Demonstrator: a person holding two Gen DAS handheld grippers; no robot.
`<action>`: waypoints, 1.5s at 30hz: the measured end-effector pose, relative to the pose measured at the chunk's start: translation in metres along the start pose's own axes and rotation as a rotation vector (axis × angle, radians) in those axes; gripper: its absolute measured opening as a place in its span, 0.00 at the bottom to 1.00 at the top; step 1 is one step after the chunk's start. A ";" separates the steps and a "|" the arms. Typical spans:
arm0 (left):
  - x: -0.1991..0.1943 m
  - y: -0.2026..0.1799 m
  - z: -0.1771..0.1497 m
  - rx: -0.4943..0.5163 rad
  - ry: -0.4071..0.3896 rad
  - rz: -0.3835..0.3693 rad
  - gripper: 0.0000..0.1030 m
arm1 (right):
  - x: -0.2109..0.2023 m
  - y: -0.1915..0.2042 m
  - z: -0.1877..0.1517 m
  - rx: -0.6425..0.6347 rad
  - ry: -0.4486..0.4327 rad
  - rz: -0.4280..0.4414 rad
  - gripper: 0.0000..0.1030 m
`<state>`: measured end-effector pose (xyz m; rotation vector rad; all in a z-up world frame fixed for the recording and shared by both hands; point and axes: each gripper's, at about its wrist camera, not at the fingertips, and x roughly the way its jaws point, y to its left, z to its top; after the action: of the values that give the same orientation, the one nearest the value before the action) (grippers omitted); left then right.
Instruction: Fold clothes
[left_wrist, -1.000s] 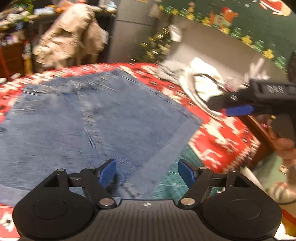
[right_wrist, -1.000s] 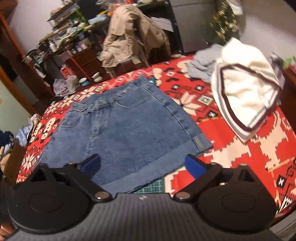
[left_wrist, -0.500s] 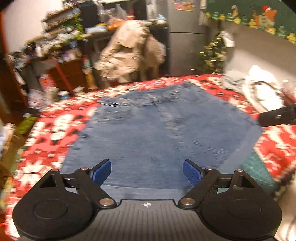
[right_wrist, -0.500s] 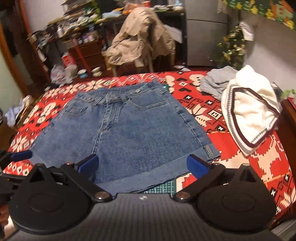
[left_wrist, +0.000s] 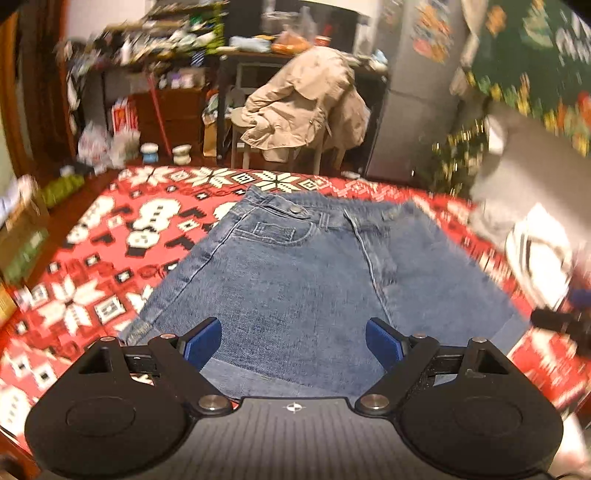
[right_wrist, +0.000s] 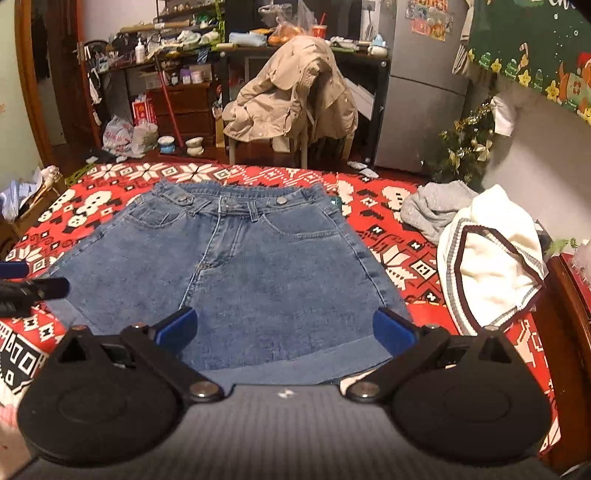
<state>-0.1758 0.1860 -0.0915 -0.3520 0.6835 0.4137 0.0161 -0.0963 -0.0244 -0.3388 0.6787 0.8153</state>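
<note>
Blue denim shorts lie flat on a red patterned blanket, waistband far, cuffed hems near. In the left wrist view the denim shorts fill the middle. My left gripper hovers open over the near hem, holding nothing; its tip also shows at the left edge of the right wrist view as the left gripper. My right gripper is open above the near hem, empty; the right gripper appears blurred at the right edge of the left wrist view.
A white sweater with striped trim and a grey garment lie on the blanket's right side. Behind the bed stands a chair with a beige coat, cluttered shelves and a fridge. A wooden edge runs along the right.
Both views swung to face the shorts more squarely. The left gripper moved left, away from the right gripper, toward the left hem. Both grippers stayed open.
</note>
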 end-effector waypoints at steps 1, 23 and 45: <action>0.002 0.007 0.001 -0.036 0.008 -0.015 0.82 | 0.000 0.000 -0.001 -0.004 -0.011 -0.003 0.99; 0.068 0.129 -0.001 -0.447 0.251 -0.007 0.00 | 0.029 -0.024 -0.032 0.173 0.127 0.023 0.99; 0.054 0.182 -0.007 -0.599 0.143 0.033 0.16 | 0.031 -0.027 -0.032 0.199 0.163 0.059 0.99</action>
<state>-0.2280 0.3533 -0.1648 -0.9445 0.6962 0.6277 0.0384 -0.1131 -0.0680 -0.2073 0.9189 0.7743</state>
